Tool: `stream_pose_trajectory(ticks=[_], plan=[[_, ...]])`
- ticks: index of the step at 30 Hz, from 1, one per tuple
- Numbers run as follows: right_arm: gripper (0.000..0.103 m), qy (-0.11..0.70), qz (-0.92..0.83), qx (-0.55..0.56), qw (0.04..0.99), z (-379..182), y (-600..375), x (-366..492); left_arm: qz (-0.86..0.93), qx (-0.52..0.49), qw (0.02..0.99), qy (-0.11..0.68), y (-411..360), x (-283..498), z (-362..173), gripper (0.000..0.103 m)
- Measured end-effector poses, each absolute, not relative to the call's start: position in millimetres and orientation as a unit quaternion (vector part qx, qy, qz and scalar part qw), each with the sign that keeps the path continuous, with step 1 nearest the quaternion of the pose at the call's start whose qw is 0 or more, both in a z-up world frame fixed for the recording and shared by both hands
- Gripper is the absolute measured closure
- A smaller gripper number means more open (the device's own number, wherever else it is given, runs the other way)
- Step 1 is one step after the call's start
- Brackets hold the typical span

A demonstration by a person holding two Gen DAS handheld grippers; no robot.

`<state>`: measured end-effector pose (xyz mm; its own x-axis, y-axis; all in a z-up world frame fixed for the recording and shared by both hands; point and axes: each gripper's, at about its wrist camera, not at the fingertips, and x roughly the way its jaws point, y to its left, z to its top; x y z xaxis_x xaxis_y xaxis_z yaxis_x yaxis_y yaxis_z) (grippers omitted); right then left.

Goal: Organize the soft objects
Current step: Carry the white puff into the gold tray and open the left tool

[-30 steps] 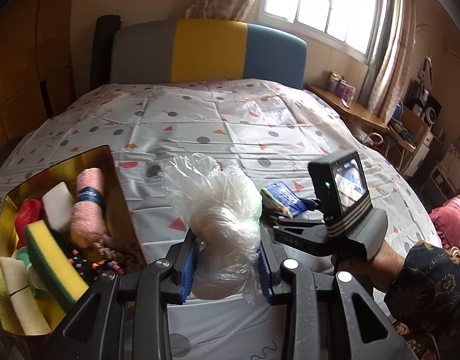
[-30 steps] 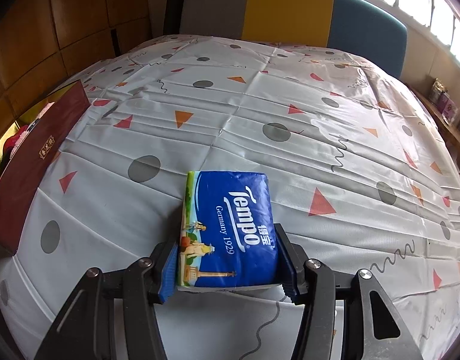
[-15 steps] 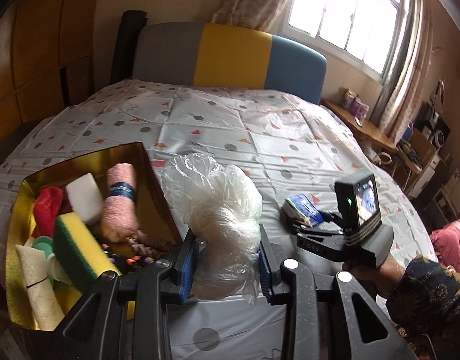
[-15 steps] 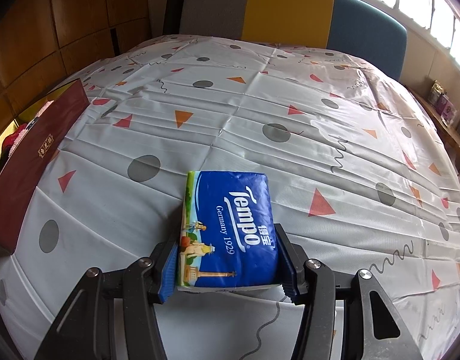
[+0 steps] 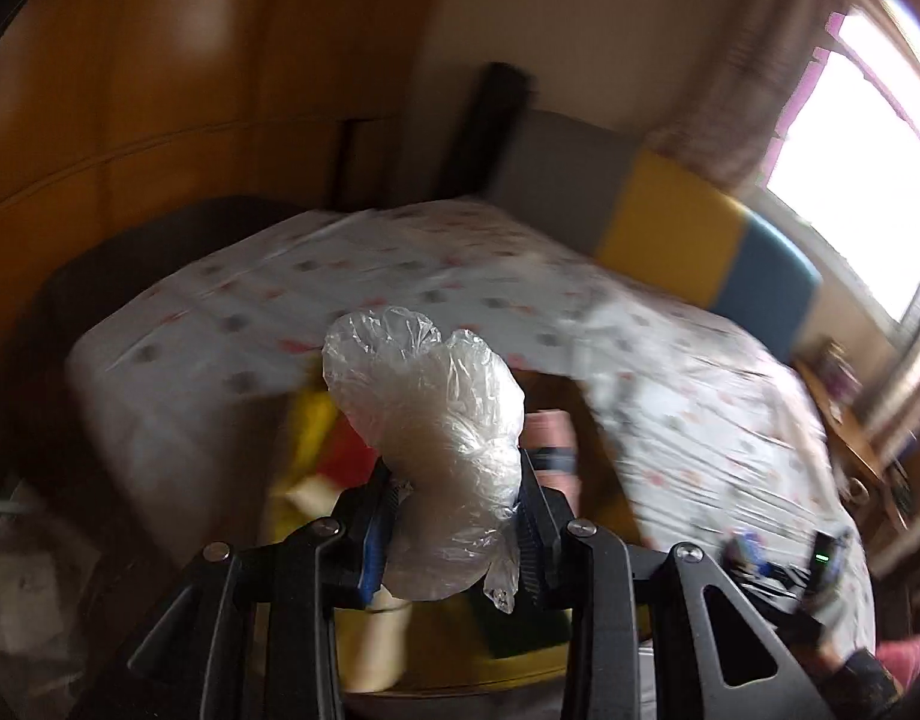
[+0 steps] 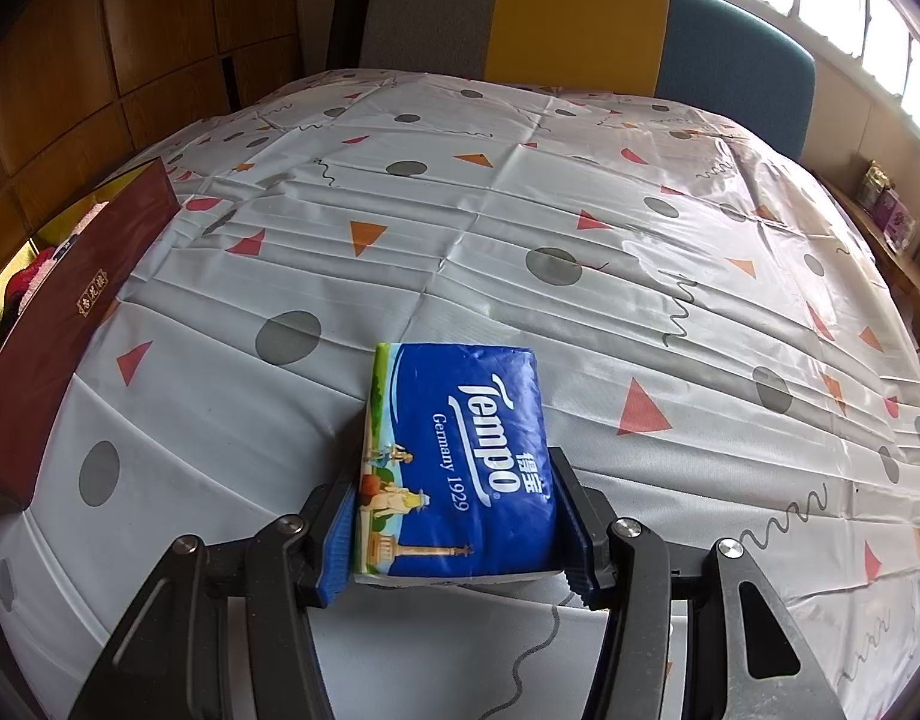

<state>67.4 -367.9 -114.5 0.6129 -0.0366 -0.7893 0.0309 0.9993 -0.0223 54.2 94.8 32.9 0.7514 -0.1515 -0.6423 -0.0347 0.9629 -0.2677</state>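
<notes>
The left tongs (image 5: 454,516) are clamped on a crumpled clear plastic bag (image 5: 430,420), the blue pads pressing its lower half from both sides while the puffy top stands free above them. The right tongs (image 6: 454,534) are closed on a blue tissue pack (image 6: 454,462), held by its long edges with its far end resting on the patterned bed cover (image 6: 520,228).

The step in hand looks like the delivery of the bag: the left wrist view is smeared by motion, and under the bag lies the open box (image 5: 520,669) with its yellow lining, a pink rolled cloth (image 5: 550,438) and red and yellow soft things only dimly readable through the blur. The bag seems to hang over the box's middle, not yet let go. The next move should call for lowering a little and spreading the jaws so the bag drops among the other soft things; being light and springy, it may cling to a pad or puff back up over the rim.

The left tongs point downward with the view tilted, the bed sloping across the frame. The right tongs slant down at the bed, level, well apart from the box, whose dark red wall (image 6: 70,312) shows at the left edge; the tissue pack waits its turn.
</notes>
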Motion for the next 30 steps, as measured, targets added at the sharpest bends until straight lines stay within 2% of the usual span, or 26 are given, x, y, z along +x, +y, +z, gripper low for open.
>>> stream_pose_trajectory(ticks=[6,13,22,25,27,30], plan=[[0.047,0.440,-0.019,-0.006,0.898,-115,-368,68,-0.016,-0.169,0.901,0.400,122,62,-5,0.069],[0.047,0.440,-0.020,-0.008,0.898,-115,-367,68,-0.049,-0.153,0.896,0.413,83,111,-13,0.068],[0.047,0.440,-0.020,-0.007,0.898,-115,-368,69,-0.044,-0.129,0.855,0.500,62,174,-68,0.066],[0.047,0.440,-0.020,-0.006,0.898,-115,-368,69,-0.046,-0.141,0.851,0.504,65,172,-75,0.053],[0.047,0.440,-0.021,-0.006,0.898,-115,-368,70,-0.039,-0.142,0.853,0.501,68,168,-74,0.038],[0.047,0.441,-0.022,-0.008,0.897,-115,-367,70,-0.038,-0.140,0.861,0.488,71,156,-64,0.037]])
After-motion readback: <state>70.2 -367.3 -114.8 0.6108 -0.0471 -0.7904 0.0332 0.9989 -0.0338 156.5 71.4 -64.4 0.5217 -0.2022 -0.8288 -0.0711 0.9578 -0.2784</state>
